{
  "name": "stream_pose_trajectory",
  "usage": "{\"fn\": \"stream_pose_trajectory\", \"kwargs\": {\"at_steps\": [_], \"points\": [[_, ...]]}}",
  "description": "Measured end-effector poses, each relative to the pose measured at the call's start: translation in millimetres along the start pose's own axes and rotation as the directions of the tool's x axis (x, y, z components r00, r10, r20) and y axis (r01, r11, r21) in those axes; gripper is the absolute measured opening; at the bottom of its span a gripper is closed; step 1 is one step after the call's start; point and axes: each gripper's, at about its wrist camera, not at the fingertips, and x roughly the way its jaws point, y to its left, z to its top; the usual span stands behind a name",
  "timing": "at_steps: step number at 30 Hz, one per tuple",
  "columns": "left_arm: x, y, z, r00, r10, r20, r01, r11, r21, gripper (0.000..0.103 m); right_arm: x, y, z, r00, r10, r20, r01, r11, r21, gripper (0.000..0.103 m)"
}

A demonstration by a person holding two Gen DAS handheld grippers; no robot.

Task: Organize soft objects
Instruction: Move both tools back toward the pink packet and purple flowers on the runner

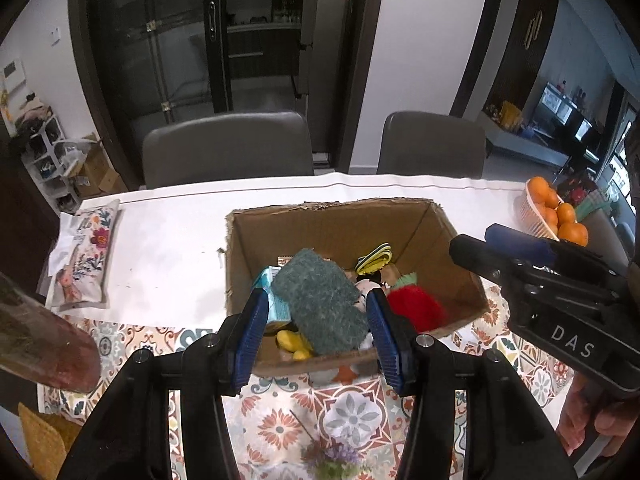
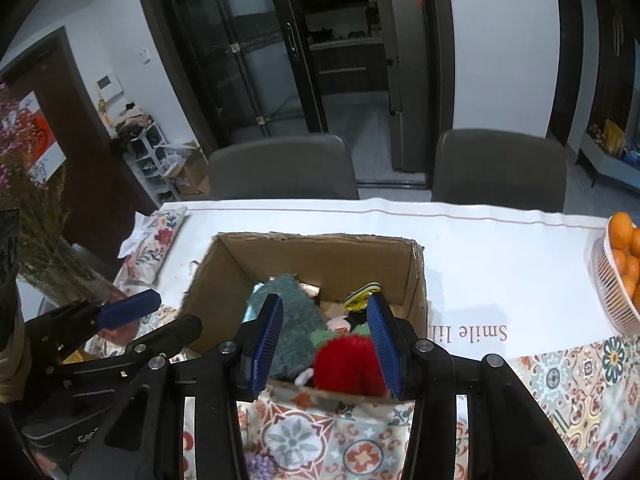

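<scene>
The cardboard box (image 1: pixel 352 216) on the table is seen holding the soft things: a green sponge (image 1: pixel 320 300), a red plush toy (image 1: pixel 416 304), a yellow toy (image 1: pixel 294 342) and more. Both the left gripper (image 1: pixel 316 324) and right gripper (image 2: pixel 326 340) are held apart, nothing gripped. 1 floral pouch (image 1: pixel 86 256) is left outside, so the sorting is judged nearly done.

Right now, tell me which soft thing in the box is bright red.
The fluffy red plush, at the cardboard box's near wall beside the grey-green sponge; nothing else there is red.
</scene>
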Motion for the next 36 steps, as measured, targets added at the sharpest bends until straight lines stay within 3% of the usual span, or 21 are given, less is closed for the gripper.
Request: {"fn": "stream_pose_trajectory", "kwargs": {"at_steps": [11,21,30,36], "points": [[-57,9,-32,0.998,0.029,0.062,-0.029,1.000,-0.002,0.050,-47,28,-22,0.999,0.018,0.040,-0.016,0.999,-0.035,0.046],[-89,17,-75,0.996,0.061,0.064,-0.060,0.998,-0.010,0.051,-72,53,-60,0.998,0.039,0.056,-0.035,0.997,-0.068,0.046],[-99,29,-119,0.997,0.080,0.019,-0.078,0.994,-0.074,0.054,-76,71,-91,0.999,0.042,0.027,-0.039,0.992,-0.124,0.046],[-96,36,-149,0.998,0.047,-0.041,-0.053,0.987,-0.153,0.054,-69,80,-110,0.998,0.059,-0.020,-0.062,0.985,-0.160,0.046]]}}
